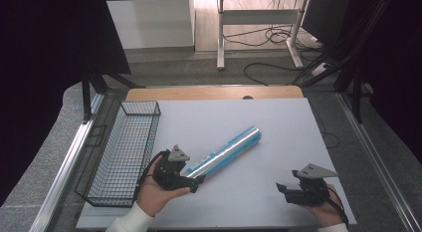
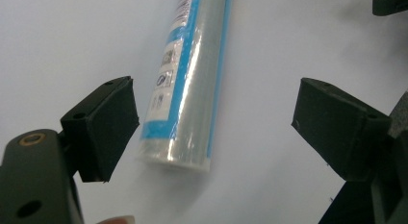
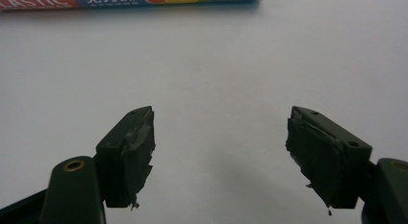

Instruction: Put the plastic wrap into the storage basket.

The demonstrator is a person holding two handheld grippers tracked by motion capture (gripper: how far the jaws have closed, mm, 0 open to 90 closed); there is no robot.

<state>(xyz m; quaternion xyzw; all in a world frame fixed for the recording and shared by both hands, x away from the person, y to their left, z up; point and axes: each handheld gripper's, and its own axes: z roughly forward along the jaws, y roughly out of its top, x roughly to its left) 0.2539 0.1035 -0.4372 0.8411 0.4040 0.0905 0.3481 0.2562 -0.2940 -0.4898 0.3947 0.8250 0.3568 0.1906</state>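
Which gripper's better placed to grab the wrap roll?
Left gripper: open, its jaws straddle the plastic wrap roll's near end. Right gripper is open too, but well apart from it.

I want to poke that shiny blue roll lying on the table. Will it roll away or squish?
The roll is a round tube lying flat on the table, so a sideways poke would probably send it rolling. Its glossy wrap looks slippery, so the open left tool might slide on it. It looks straight and stiff, so it likely won't squish much.
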